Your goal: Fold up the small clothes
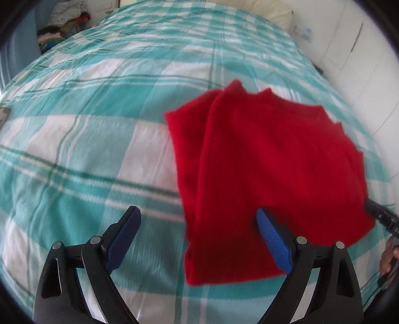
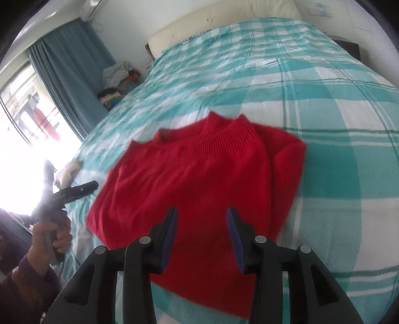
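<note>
A red knit sweater (image 1: 269, 174) lies folded lengthwise on the bed, its ribbed collar (image 2: 224, 134) at the far end. My left gripper (image 1: 198, 216) is open above the sweater's near left edge, holding nothing. My right gripper (image 2: 202, 216) is open above the sweater's (image 2: 189, 179) near part, holding nothing. The left gripper also shows at the left of the right wrist view (image 2: 74, 190), held in a hand. The tip of the right gripper shows at the right edge of the left wrist view (image 1: 381, 214).
The bed has a teal and white plaid cover (image 1: 99, 124). A cream headboard (image 2: 224, 22) is at the far end. A pile of clothes (image 2: 117, 82) sits by the blue curtain (image 2: 67, 74) and window. A white wall (image 1: 361, 49) runs along the right.
</note>
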The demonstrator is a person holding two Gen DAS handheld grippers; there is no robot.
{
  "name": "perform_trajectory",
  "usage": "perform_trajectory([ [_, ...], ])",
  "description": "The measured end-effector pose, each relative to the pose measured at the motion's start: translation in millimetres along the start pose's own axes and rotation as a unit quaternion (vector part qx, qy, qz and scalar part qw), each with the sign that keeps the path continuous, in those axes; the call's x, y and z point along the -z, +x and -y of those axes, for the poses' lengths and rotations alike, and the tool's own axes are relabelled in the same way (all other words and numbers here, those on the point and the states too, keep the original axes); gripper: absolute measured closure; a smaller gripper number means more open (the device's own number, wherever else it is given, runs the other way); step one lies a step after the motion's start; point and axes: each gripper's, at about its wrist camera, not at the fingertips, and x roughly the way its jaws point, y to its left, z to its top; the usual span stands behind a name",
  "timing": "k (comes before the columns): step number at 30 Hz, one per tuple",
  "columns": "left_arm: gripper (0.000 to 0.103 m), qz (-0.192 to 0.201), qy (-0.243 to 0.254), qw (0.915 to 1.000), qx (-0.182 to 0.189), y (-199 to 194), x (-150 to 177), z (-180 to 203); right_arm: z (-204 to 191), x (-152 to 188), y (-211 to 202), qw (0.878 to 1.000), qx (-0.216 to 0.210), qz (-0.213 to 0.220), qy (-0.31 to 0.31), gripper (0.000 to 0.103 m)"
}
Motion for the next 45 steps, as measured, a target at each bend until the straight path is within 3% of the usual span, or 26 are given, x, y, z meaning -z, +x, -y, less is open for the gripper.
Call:
perform_trajectory([
  [1, 0.012, 0.006, 0.000, 1.0000, -0.002, -11.2, 16.1, -1.4, 5.9, 15.3, -0.9, 1.000, 0.028, -0.011, 0.001, 0.063],
  [3, 0.010, 0.024, 0.000, 0.9997, 0.006, -34.7, 40.8, -1.2, 15.5, 41.4, -22.9, 0.998, 0.059, 0.007, 0.015, 0.062],
  [7, 0.003, 0.051, 0.002, 0.9987, 0.005, -63.3, 76.8, 13.8, 21.3, 83.8, -72.7, 0.993, 0.089, 0.072, 0.031, 0.044],
  [10, 0.003, 0.051, 0.001, 0.9987, 0.001, -57.9, 92.3, 27.6, 21.4, 113.7, -89.2, 0.987, 0.108, 0.108, 0.038, 0.039],
  [14, 0.003, 0.043, 0.004, 0.9988, -0.023, -39.8, 97.7, 32.6, 21.9, 132.5, -90.1, 0.988, 0.107, 0.099, 0.052, 0.039],
  [19, 0.003, 0.045, 0.008, 0.9987, -0.021, -39.1, 98.3, 32.4, 9.5, 113.4, -90.8, 0.988, 0.112, 0.101, 0.026, 0.039],
  [24, 0.003, 0.041, 0.009, 0.9989, -0.021, -38.5, 96.8, 32.3, 13.4, 72.9, -75.7, 0.991, 0.087, 0.095, 0.043, 0.039],
  [28, 0.003, 0.048, 0.004, 0.9987, -0.016, -45.2, 95.7, 26.8, 38.8, 20.4, -50.0, 0.992, 0.041, 0.069, 0.094, 0.035],
  [33, 0.003, 0.062, -0.008, 0.9979, -0.012, -56.6, 94.8, 14.3, 70.9, -29.8, -7.8, 0.986, -0.023, 0.023, 0.165, 0.035],
  [37, 0.003, 0.062, -0.019, 0.9979, -0.005, -59.8, 92.6, 5.9, 69.8, -39.4, 23.8, 0.984, -0.019, -0.018, 0.177, 0.035],
  [38, 0.003, 0.061, -0.022, 0.9979, -0.002, -60.4, 92.0, 4.3, 65.6, -40.8, 28.3, 0.985, -0.006, -0.025, 0.170, 0.038],
  [39, 0.003, 0.060, -0.024, 0.9979, 0.002, -61.4, 91.3, 2.7, 60.4, -42.7, 31.7, 0.987, -0.002, -0.032, 0.159, 0.061],
  [40, 0.003, 0.061, -0.027, 0.9978, 0.006, -62.8, 90.4, 1.0, 54.9, -45.4, 34.6, 0.988, -0.003, -0.043, 0.150, 0.094],
  [42, 0.003, 0.066, -0.035, 0.9972, 0.006, -67.2, 89.1, -5.1, 38.2, -54.8, 29.6, 0.989, 0.024, -0.041, 0.137, 0.094],
  [45, 0.003, 0.076, -0.053, 0.9956, -0.010, -75.3, 87.0, -18.7, -5.3, -77.5, 11.2, 0.991, 0.002, -0.019, 0.130, 0.094],
])
